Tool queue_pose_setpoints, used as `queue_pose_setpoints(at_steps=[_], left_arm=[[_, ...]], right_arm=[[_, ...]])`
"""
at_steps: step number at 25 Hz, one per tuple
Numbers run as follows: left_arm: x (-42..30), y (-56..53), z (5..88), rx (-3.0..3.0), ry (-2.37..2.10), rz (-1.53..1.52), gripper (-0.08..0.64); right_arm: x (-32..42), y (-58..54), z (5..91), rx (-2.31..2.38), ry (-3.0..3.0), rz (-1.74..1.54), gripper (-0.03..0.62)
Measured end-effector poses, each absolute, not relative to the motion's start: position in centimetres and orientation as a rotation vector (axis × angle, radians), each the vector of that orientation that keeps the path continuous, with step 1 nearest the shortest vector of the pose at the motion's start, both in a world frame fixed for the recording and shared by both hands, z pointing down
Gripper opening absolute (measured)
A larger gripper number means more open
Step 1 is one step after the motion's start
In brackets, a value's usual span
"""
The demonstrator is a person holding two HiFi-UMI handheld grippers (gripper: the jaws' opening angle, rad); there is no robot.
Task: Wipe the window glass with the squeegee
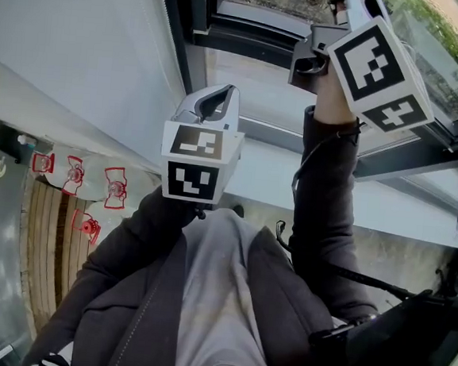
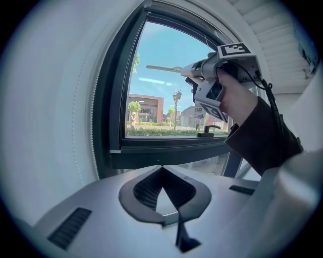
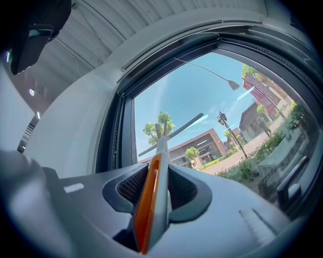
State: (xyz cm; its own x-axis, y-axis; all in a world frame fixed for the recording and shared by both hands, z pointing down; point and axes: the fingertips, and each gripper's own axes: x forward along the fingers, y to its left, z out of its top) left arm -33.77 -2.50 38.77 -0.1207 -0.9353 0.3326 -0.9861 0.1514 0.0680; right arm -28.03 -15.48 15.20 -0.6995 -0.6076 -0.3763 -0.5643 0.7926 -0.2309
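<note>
My right gripper (image 3: 155, 166) is shut on the squeegee's orange-and-grey handle (image 3: 149, 201). The handle runs forward between the jaws to the thin blade (image 3: 171, 133), which lies slanted against the window glass (image 3: 202, 95). In the left gripper view the right gripper (image 2: 199, 73) is raised high, and the squeegee blade (image 2: 161, 67) is near the top of the glass (image 2: 156, 95). My left gripper (image 2: 161, 169) hangs lower, in front of the window's bottom frame, shut with nothing between its jaws. The head view has the left gripper (image 1: 216, 97) at centre and the right gripper (image 1: 344, 9) at the upper right.
A dark window frame (image 2: 113, 101) borders the glass, with white wall to its left. A window handle (image 2: 209, 131) sits at the pane's lower right and also shows as the handle (image 3: 292, 176). A pale sill (image 1: 270, 174) runs below. Red-marked items (image 1: 93, 182) lie on the floor at left.
</note>
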Motion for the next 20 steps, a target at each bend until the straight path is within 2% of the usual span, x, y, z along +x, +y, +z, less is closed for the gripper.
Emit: queue_pose_setpoints(at_steps=[20], left_arm=[[-33.8, -3.0, 40.2, 1.842, -2.134, 0.299, -0.002]], right_arm=[[-28.1, -15.3, 19.9, -0.877, 2.581, -0.204, 0.114]])
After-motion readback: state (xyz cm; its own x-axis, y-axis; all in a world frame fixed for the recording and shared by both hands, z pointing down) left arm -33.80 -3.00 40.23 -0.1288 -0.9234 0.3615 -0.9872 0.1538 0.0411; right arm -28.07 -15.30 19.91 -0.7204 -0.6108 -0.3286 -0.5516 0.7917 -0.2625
